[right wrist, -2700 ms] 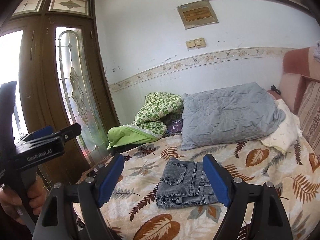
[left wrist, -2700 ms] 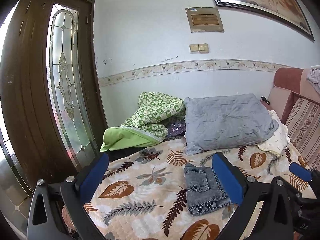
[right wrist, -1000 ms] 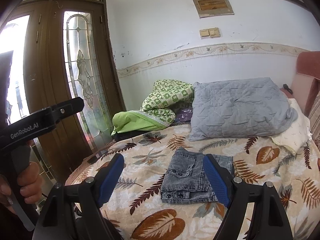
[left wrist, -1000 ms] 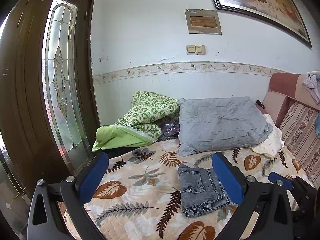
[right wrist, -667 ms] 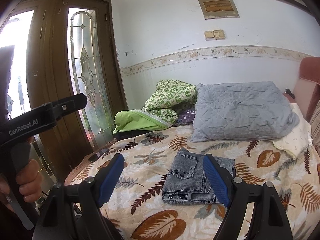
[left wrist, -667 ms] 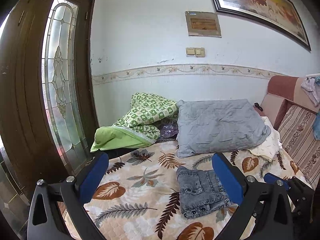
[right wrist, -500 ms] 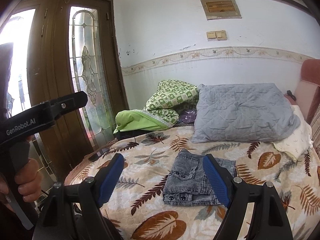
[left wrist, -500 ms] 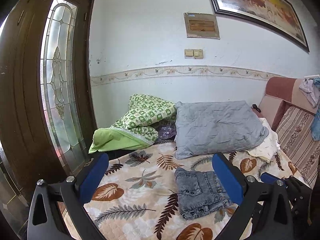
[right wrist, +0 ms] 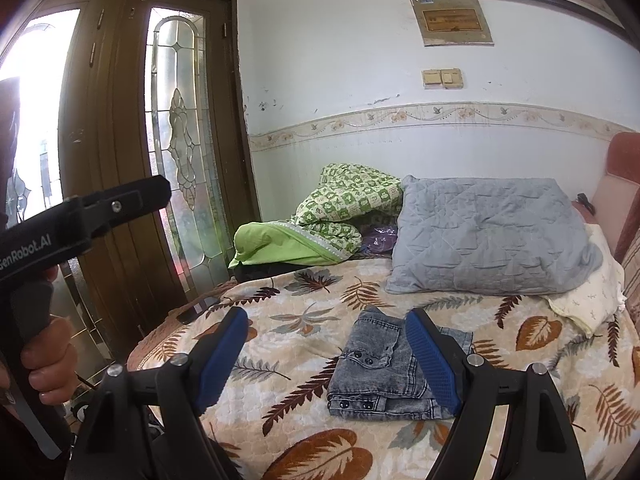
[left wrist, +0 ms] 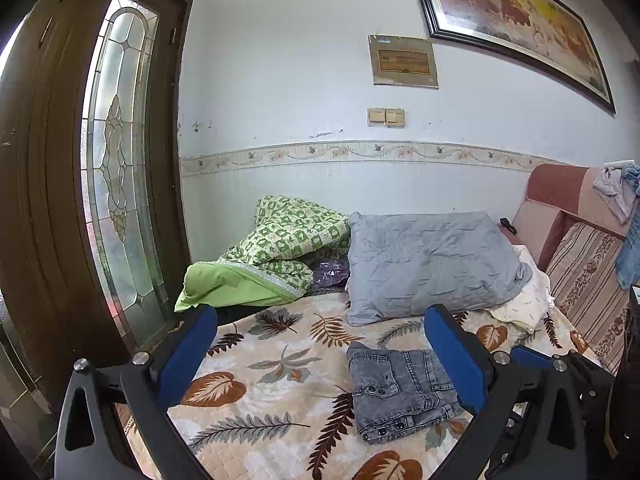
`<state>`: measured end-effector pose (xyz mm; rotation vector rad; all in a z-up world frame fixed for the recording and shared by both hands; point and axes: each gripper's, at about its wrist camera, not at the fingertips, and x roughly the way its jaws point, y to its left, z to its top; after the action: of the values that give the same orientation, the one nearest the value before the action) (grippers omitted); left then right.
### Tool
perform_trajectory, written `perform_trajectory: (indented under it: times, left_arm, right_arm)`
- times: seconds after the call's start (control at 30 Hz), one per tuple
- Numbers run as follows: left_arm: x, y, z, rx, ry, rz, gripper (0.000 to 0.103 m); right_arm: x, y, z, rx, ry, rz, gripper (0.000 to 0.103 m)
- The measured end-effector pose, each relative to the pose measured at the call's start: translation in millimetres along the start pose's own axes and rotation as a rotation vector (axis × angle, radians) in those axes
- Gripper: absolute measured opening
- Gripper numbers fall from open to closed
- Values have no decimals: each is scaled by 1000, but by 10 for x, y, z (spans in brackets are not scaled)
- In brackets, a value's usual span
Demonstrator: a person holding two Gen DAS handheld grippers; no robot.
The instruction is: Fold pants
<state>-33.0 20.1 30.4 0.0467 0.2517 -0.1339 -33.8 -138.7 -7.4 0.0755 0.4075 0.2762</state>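
1. The left gripper (left wrist: 320, 360) is held spread and empty above the leaf-print bedspread (left wrist: 256, 396).
2. The pants (right wrist: 392, 372) lie folded mid-bed, before the grey pillow (right wrist: 488, 236).
3. The right gripper (right wrist: 324, 360) is likewise spread; the finished stack is best left untouched.

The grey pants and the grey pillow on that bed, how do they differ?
The pants are mottled, washed denim with snaps and seams; the pillow is plain quilted cloth. The pants lie flat, folded into a compact rectangle, while the pillow is puffy and props up against the wall. The pants look much smaller and lie nearer the cameras; the pillow sits farther back. Both are grey and rest on the leaf-print bedspread, untouched by either gripper.
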Motion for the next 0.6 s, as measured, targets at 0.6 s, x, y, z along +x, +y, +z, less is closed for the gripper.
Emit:
perform_trajectory:
  times: [0.6]
  left_arm:
    - [101,47,-36,4,22,-36,103]
  right_arm:
    - [186,117,24,-24,17,47,84]
